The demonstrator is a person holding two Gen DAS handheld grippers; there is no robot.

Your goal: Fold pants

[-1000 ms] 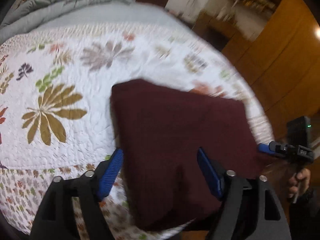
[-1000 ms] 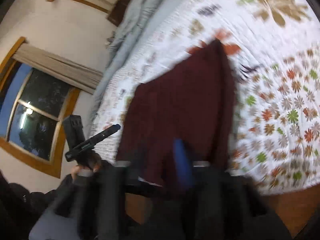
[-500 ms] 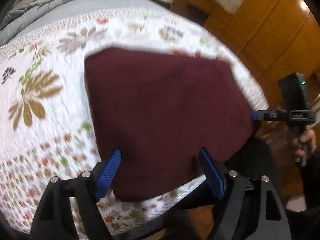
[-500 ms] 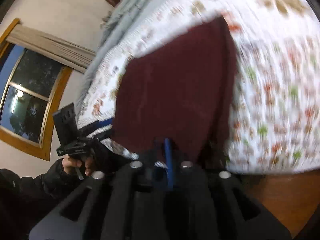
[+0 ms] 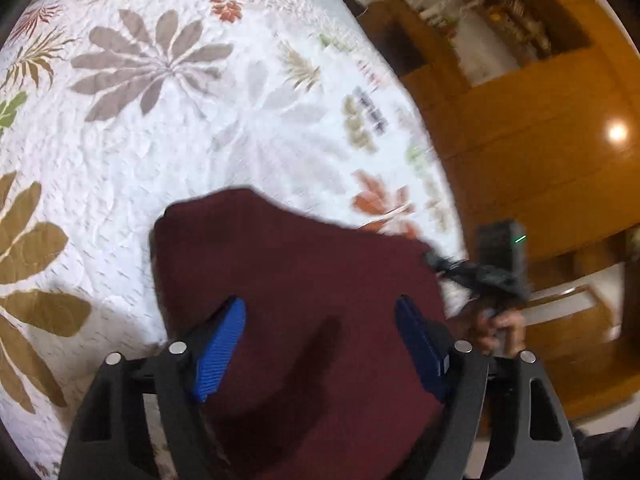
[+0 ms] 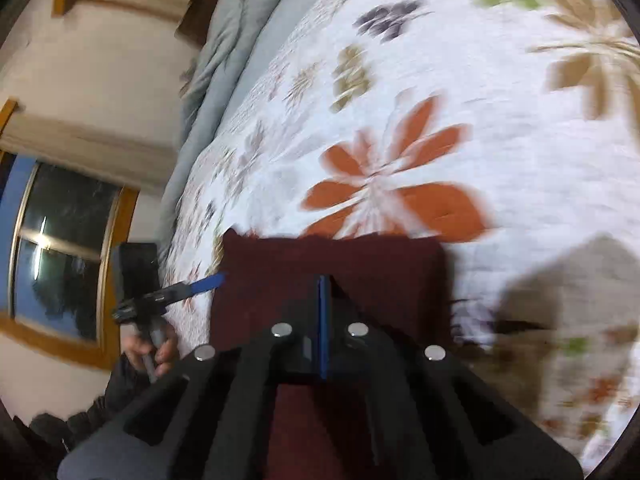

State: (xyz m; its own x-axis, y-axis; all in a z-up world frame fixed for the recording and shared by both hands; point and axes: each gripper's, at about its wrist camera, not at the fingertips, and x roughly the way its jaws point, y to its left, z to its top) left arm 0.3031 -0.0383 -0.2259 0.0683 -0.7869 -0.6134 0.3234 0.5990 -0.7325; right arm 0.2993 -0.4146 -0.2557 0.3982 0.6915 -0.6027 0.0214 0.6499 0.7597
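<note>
The dark maroon pants [image 5: 304,280] lie folded in a compact block on the white floral quilt [image 5: 160,128]. My left gripper [image 5: 320,340] is open, its blue pads above the near part of the pants, holding nothing. My right gripper [image 6: 324,304] is shut, its blue pads pressed together over the pants [image 6: 360,268]; whether cloth is pinched between them I cannot tell. The right gripper also shows blurred at the pants' right edge in the left wrist view [image 5: 480,272], and the left gripper shows at the pants' left edge in the right wrist view [image 6: 176,292].
The quilt [image 6: 440,100] covers a bed, with a grey duvet [image 6: 232,32] bunched at its head. A wooden wardrobe [image 5: 540,140] stands beyond the bed's edge. A window [image 6: 60,248] with curtains is on the wall.
Both grippers have moved closer over the folded pants, which now fill the near part of each view. The right gripper stays shut, the left stays open.
</note>
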